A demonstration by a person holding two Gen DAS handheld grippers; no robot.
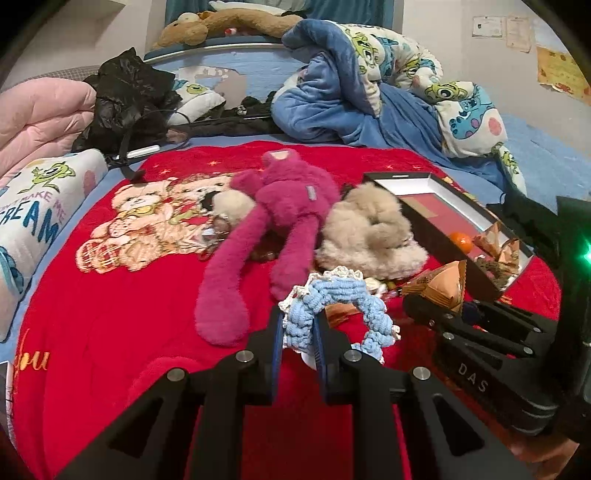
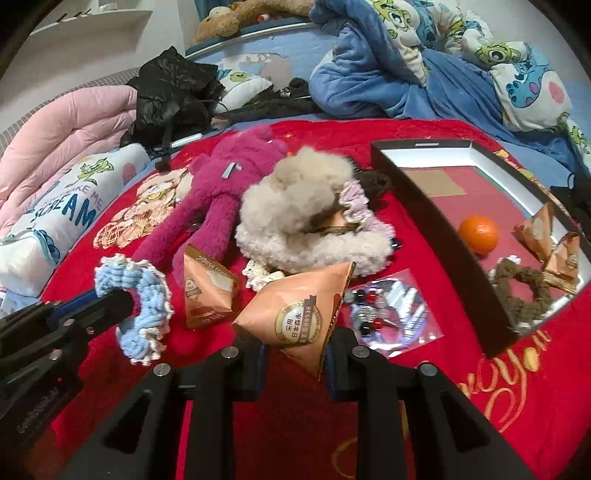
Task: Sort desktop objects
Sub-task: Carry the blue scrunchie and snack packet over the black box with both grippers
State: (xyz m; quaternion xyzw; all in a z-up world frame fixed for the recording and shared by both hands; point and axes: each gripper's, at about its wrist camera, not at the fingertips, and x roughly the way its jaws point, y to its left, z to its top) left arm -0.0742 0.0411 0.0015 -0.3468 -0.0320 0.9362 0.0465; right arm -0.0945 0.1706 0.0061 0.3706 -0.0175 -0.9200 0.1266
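A bed point(image 1: 110, 332) under a red blanket filled the room. Papers point(image 1: 517, 31) hung on the pale wall point(image 1: 436, 14); a pink quilt point(image 2: 62, 133) lay bunched at left.

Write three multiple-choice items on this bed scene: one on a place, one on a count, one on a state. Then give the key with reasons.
1. Where does the orange lie?
A. inside the black box
B. on the pink quilt
C. under the magenta plush

2. How many orange triangular snack packets lie inside the black box?
A. none
B. two
C. five

3. What is the left tool doing?
A. hanging open over bare blanket
B. clamped on a blue crocheted scrunchie
C. pinching the beige plush

Key:
1 A: the fruit rests on the box floor, within its walls.
2 B: two packets lie by the far-right wall.
3 B: the blue crocheted scrunchie sits between its shut fingers.
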